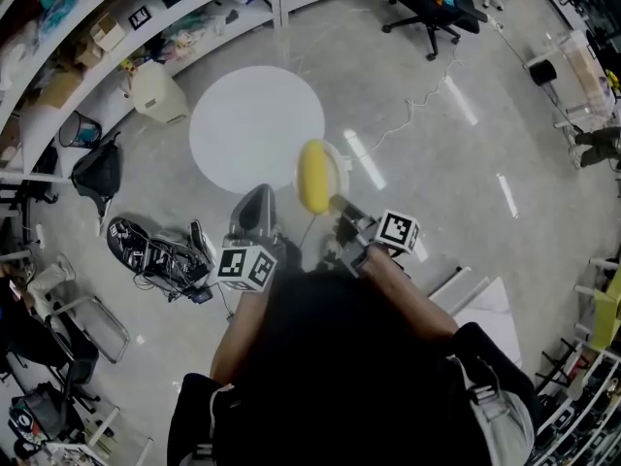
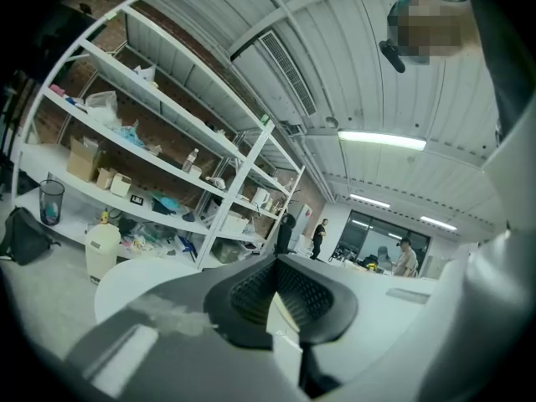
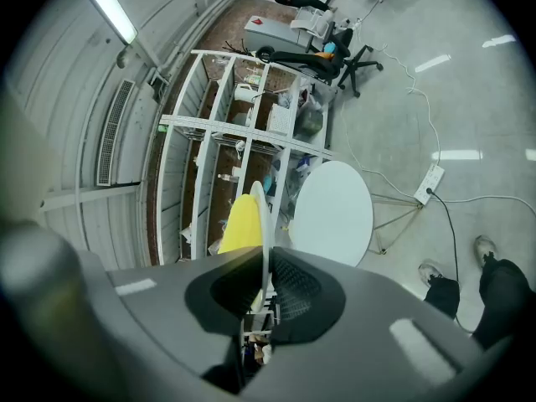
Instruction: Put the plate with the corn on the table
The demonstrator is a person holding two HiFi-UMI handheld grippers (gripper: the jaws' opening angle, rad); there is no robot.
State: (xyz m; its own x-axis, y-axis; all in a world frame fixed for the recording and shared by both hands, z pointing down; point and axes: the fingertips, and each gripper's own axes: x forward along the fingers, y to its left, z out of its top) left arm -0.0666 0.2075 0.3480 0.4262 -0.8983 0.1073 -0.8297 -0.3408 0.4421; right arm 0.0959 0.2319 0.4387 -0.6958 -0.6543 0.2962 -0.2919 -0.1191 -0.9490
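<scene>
A white plate (image 1: 336,157) carries a yellow corn cob (image 1: 314,176). My right gripper (image 1: 340,205) is shut on its near rim and holds it in the air beside the round white table (image 1: 254,124). In the right gripper view the plate (image 3: 265,216) stands edge-on between the pads (image 3: 293,287), with the corn (image 3: 242,224) on its left and the table (image 3: 335,212) beyond. My left gripper (image 1: 257,202) hovers near the table's front edge with its jaws together and nothing in them. In the left gripper view its tips (image 2: 275,262) point over the table (image 2: 142,275).
Long white shelves (image 1: 146,17) full of clutter curve along the left. A white canister (image 1: 157,92), a black backpack (image 1: 97,173) and a bag with shoes (image 1: 155,255) lie on the floor by the table. An office chair (image 1: 434,3) stands far back. A power strip (image 3: 431,178) trails its cable.
</scene>
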